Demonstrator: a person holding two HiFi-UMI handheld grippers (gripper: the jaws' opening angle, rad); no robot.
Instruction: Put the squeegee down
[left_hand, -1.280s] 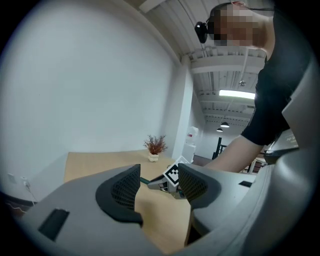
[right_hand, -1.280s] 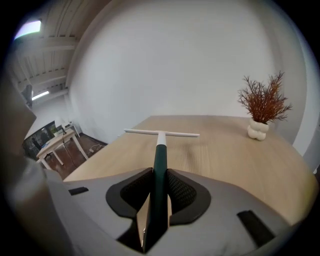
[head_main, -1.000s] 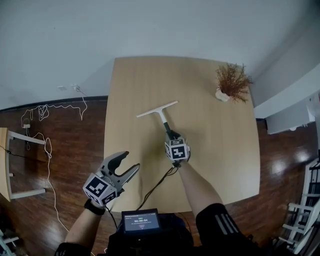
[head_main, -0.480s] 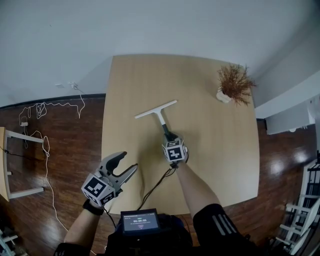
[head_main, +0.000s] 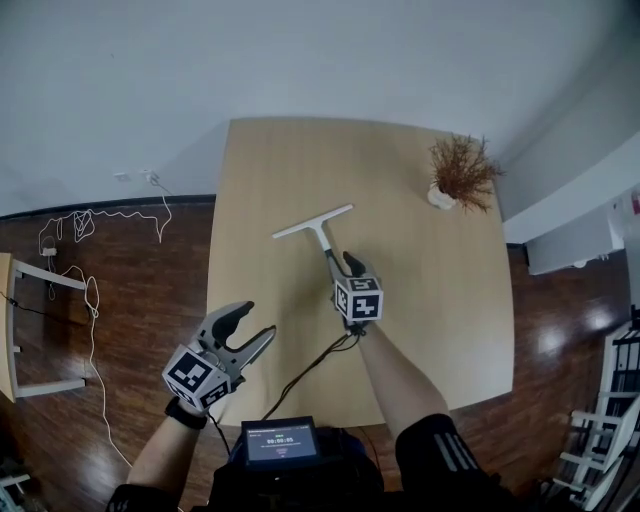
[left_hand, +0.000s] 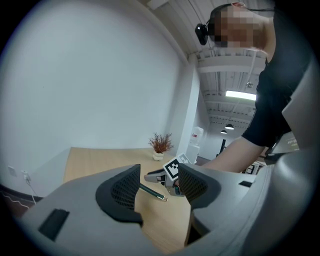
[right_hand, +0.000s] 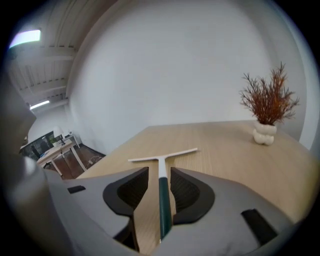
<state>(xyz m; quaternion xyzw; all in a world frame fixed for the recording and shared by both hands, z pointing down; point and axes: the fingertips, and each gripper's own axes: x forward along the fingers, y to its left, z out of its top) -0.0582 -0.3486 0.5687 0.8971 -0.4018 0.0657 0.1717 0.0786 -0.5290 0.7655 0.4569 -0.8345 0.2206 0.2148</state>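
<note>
Squeegee (head_main: 320, 238), white blade, dark green handle: flat on the light wooden table (head_main: 420, 330), handle lying between the jaws of the right gripper (head_main: 350, 265), which stand apart and clear of it on both sides. Left gripper (head_main: 257, 320): jaws spread, nothing between them, at the table's near-left edge. Dried reddish plant in a white pot (head_main: 460, 170): far-right corner.

left grey plastic two-jaw gripper (head_main: 258, 320), black mesh pads (left_hand: 122, 192) | right gripper (head_main: 347, 263), black-white marker cube (head_main: 358, 300), black cable (head_main: 310, 372) | black short sleeve (head_main: 440, 448), white stripes | black wristband (head_main: 188, 413)
</note>
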